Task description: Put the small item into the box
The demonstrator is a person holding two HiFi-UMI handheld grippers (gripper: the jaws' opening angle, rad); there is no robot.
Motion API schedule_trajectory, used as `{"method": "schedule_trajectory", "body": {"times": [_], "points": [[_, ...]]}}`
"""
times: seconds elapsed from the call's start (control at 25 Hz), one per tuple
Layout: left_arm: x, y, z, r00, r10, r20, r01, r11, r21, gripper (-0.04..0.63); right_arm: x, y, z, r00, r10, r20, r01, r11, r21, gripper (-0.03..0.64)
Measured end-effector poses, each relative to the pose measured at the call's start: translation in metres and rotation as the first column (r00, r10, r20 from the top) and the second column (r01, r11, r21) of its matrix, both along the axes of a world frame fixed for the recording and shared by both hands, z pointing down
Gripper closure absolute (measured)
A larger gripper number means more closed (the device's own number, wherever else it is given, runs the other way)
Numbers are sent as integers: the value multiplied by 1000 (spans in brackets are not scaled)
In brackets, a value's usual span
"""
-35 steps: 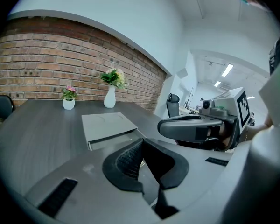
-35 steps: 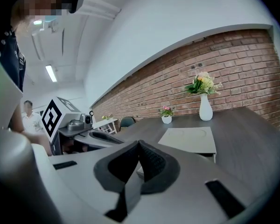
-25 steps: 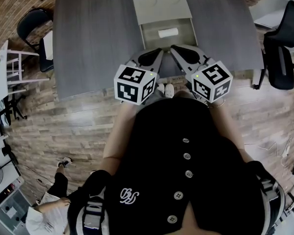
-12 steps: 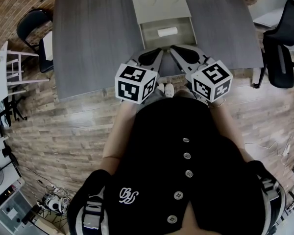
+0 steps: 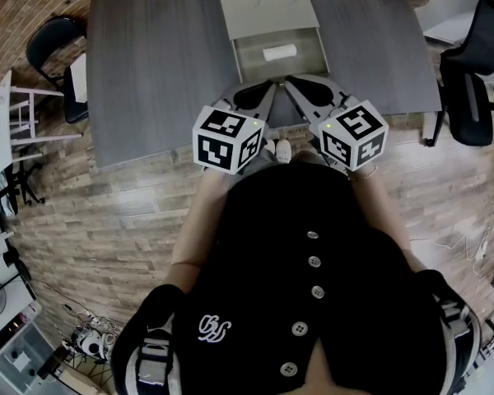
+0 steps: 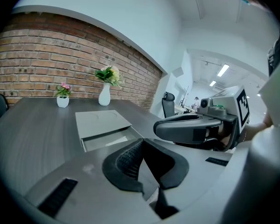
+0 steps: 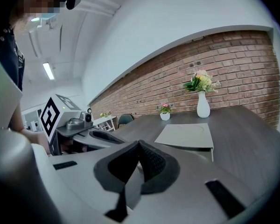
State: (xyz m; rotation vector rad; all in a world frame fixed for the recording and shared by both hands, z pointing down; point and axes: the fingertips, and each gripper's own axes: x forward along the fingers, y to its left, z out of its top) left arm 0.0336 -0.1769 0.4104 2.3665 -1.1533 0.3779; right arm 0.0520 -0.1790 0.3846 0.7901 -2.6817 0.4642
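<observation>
Fingers of the left gripper are pressed together with nothing between them, and the right gripper is likewise closed and empty. Both are held side by side over the near edge of the grey table. Just beyond their tips, the box has its cover over the far half, and the small item, white, lies inside the open near compartment.

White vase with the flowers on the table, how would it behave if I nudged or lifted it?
The white vase is tall, narrow-necked and wider low down, so a low push would probably slide it; a high one might tip it. Its smooth surface suggests ceramic: likely slippery and breakable. The flowers spread above the neck, adding slight top weight.
</observation>
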Motion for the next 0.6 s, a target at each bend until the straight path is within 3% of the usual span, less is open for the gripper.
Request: {"method": "schedule_trajectory", "body": {"times": [0.6], "points": [[-2,1,2,1000,-9,12,9,1000,-4,581,0,1,2,1000,8,-6,-8,1000,2,615]]}}
